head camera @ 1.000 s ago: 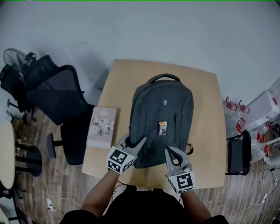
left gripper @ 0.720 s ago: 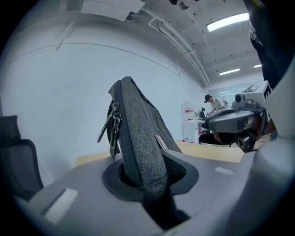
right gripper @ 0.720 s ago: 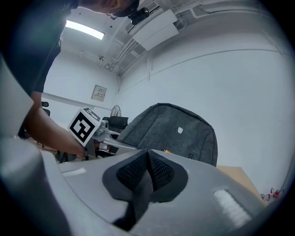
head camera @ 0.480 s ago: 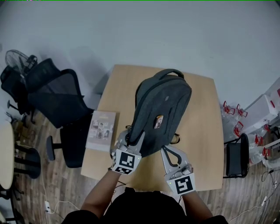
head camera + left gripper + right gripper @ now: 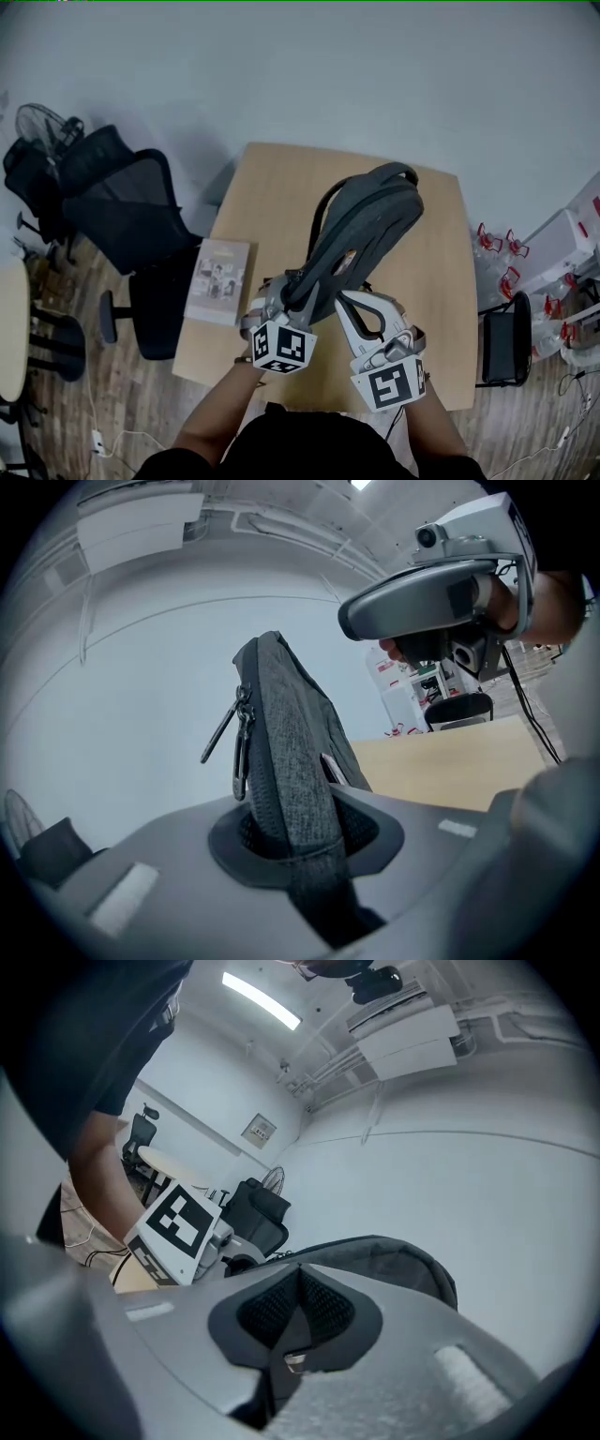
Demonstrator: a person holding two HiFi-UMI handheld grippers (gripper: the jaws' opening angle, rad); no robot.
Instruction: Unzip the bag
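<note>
Bag (image 5: 370, 220) stands tilted on its bottom edge over the middle of the worktop (image 5: 262, 187), held at that edge by left gripper (image 5: 295, 292) and right gripper (image 5: 345, 300). Left gripper view: fingers clamp the bag's padded edge; zipper pulls (image 5: 239, 738) hang just above, and the zip looks closed. Right gripper view: fingers pinched tight on thin bag fabric. Unzipping not started; a pull still needs grabbing.

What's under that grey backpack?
Only bare wooden table shows beneath the tilted backpack. Its lower end is covered by the left claw and right claw gripping it, so whether it touches the table can't be seen.
</note>
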